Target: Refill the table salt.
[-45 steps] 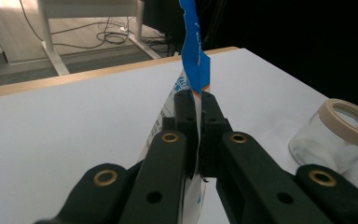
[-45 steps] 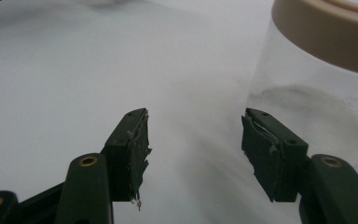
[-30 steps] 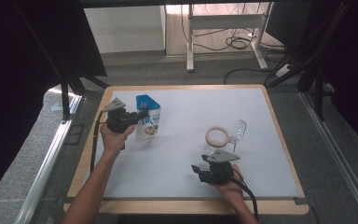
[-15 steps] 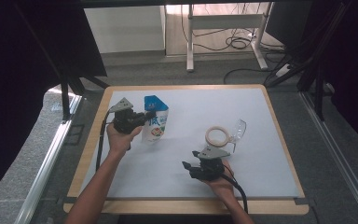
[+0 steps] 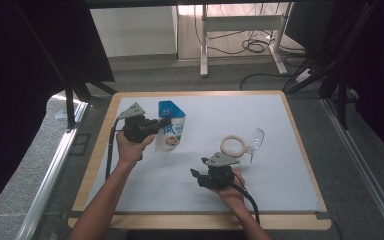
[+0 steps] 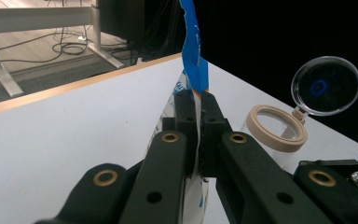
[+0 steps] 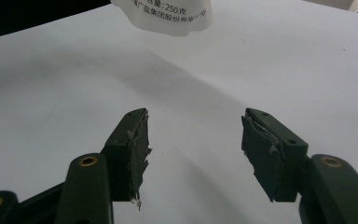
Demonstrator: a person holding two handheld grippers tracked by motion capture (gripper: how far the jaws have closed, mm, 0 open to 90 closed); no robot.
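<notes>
A blue-and-white pouch [image 5: 170, 131] hangs upright over the left half of the white mat [image 5: 280, 180]. My left gripper [image 5: 162, 123] is shut on the pouch's side edge. In the left gripper view the jaws [image 6: 196, 108] pinch the thin edge, and the pouch's blue top [image 6: 193, 51] rises above them. My right gripper [image 5: 196, 176] stands open low over the mat near the front, pointing left toward the pouch. In the right gripper view the gripper [image 7: 193, 140] has nothing between its jaws, and the pouch's white bottom [image 7: 168, 16] hangs ahead.
A small clear jar with a beige rim [image 5: 234, 145] and a hinged clear lid [image 5: 255, 138] flipped open stands right of the middle, just behind my right hand. The jar [image 6: 274, 130] is also in the left gripper view. A wooden border [image 5: 195, 221] frames the mat.
My left gripper has carried the pouch a little to the right, toward the middle. My right gripper has slid left, away from the jar and toward the pouch.
</notes>
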